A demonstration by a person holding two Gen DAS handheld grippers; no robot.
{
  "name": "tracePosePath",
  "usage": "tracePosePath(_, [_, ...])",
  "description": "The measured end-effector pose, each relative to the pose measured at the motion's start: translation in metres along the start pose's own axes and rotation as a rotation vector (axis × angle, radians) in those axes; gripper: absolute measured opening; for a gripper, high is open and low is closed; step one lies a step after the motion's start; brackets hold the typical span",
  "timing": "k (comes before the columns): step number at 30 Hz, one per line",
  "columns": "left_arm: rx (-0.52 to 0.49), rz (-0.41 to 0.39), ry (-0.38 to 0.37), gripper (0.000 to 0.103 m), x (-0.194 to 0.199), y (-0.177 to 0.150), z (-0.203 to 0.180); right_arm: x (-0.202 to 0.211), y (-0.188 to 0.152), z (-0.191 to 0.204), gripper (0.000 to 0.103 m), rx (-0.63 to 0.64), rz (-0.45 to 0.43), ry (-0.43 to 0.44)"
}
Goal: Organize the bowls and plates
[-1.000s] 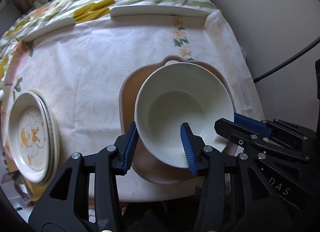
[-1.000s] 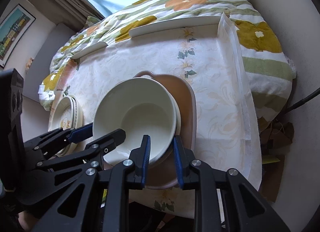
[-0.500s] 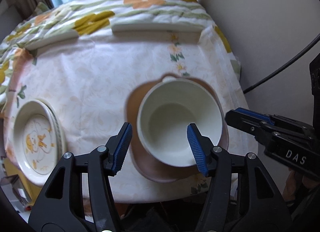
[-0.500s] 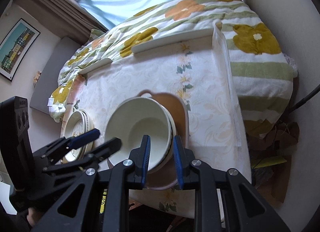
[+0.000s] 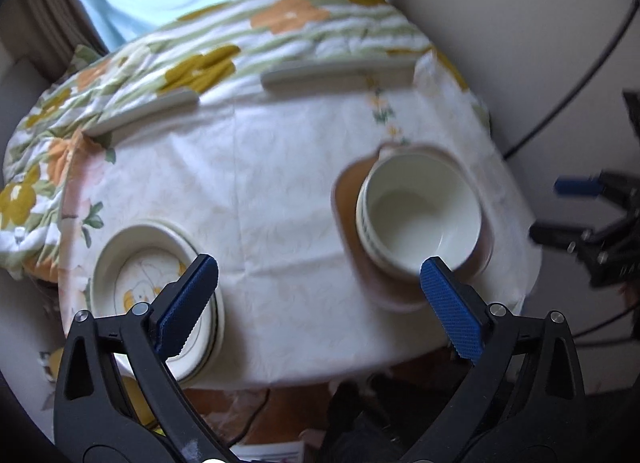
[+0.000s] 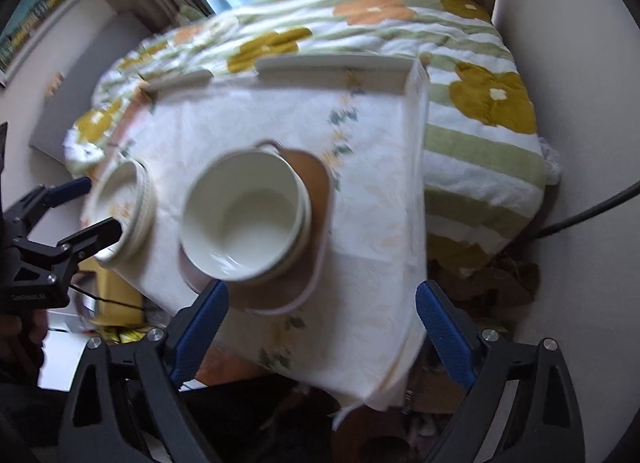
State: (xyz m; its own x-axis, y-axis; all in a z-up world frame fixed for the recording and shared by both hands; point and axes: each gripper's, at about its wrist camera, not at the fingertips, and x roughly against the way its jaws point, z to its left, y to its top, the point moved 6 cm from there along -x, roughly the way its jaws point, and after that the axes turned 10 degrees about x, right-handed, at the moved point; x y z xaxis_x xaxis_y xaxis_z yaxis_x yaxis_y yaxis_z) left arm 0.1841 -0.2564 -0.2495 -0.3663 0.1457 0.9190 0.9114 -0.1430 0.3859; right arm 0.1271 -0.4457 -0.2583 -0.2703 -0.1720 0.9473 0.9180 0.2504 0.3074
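Broadly, from nine o'clock toward three, the left wrist view held a stack of cream plates at about eight o'clock on the pale tablecloth, near the cloth's lower left edge; the top plate carried a yellow cartoon print, partly hidden behind the blue left pad. The left gripper was above the table with its jaws opening, spread wide, and nothing lay between the pads. At about three o'clock sat a brown plate with a small handle at its far rim, and on it stood nested cream bowls; the upper bowl was empty, and a second rim showed just beneath it. How many bowls were nested could not be told through the blur.

In the right wrist view the plate stack lay at nine o'clock, the bowls near centre on the brown plate, close to the table's near edge. The right gripper hung at six o'clock, its jaws also opening wide, with only cloth behind the gap. Beyond the table, at twelve o'clock, lay a flowered quilt.
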Motion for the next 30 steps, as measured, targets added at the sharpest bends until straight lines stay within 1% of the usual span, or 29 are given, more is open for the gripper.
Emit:
tracePosePath(2, [-0.015,0.056,-0.010,0.101,-0.019,-0.011,0.002,-0.009,-0.005,0.000,0.093,-0.001,0.030,-0.027])
tracePosePath(6, [-0.011,0.140,-0.063,0.101,-0.045,-0.022,-0.003,-0.033,-0.012,0.001,0.093,0.011,0.107,-0.013])
tracePosePath(9, [-0.018,0.200,-0.063,0.101,-0.061,-0.027,-0.004,-0.048,-0.013,-0.001,0.093,0.032,0.154,-0.027])
tracePosePath(11, [-0.004,0.231,-0.077,0.100,-0.069,-0.028,-0.004,-0.056,-0.013,-0.002,0.092,0.048,0.174,-0.033])
tracePosePath(12, [0.007,0.245,-0.089,0.100,-0.072,-0.027,-0.005,-0.060,-0.013,-0.002,0.088,0.054,0.186,-0.027])
tracePosePath(13, [0.014,0.253,-0.100,0.099,-0.075,-0.026,-0.007,-0.063,-0.012,-0.002,0.080,0.059,0.195,-0.019])
tracePosePath(15, [0.007,0.271,-0.103,0.094,-0.082,-0.024,-0.011,-0.070,-0.010,-0.003,0.070,0.080,0.218,-0.009])
tracePosePath(16, [0.000,0.281,-0.098,0.087,-0.085,-0.024,-0.013,-0.073,-0.009,-0.002,0.065,0.091,0.229,-0.003])
tracePosePath(17, [-0.006,0.301,-0.090,0.080,-0.090,-0.025,-0.014,-0.076,-0.007,0.000,0.063,0.097,0.237,0.005])
tracePosePath(18, [-0.010,0.315,-0.091,0.077,-0.093,-0.027,-0.016,-0.079,-0.006,0.001,0.059,0.105,0.246,0.020])
tracePosePath(20, [-0.009,0.343,-0.110,0.068,-0.099,-0.031,-0.018,-0.085,-0.004,0.006,0.055,0.127,0.257,0.049])
tracePosePath(21, [-0.003,0.349,-0.128,0.066,-0.101,-0.031,-0.020,-0.088,-0.004,0.007,0.050,0.138,0.263,0.057])
tracePosePath(23, [-0.003,0.361,-0.150,0.056,-0.106,-0.033,-0.025,-0.097,-0.006,0.007,0.044,0.148,0.276,0.078])
tracePosePath(25, [-0.009,0.365,-0.165,0.048,-0.111,-0.034,-0.031,-0.103,-0.007,0.008,0.034,0.142,0.272,0.127])
tracePosePath(26, [-0.015,0.364,-0.168,0.042,-0.115,-0.036,-0.035,-0.106,-0.007,0.009,0.033,0.139,0.269,0.144])
tracePosePath(27, [-0.017,0.364,-0.172,0.040,-0.117,-0.036,-0.037,-0.109,-0.008,0.009,0.032,0.144,0.264,0.150])
tracePosePath(28, [-0.019,0.364,-0.176,0.032,-0.119,-0.037,-0.040,-0.111,-0.008,0.010,0.029,0.151,0.258,0.156])
tracePosePath(29, [-0.027,0.362,-0.178,0.026,-0.122,-0.038,-0.044,-0.113,-0.009,0.012,0.027,0.159,0.251,0.166])
tracePosePath(30, [-0.036,0.358,-0.176,0.024,-0.124,-0.039,-0.047,-0.114,-0.010,0.011,0.026,0.162,0.244,0.160])
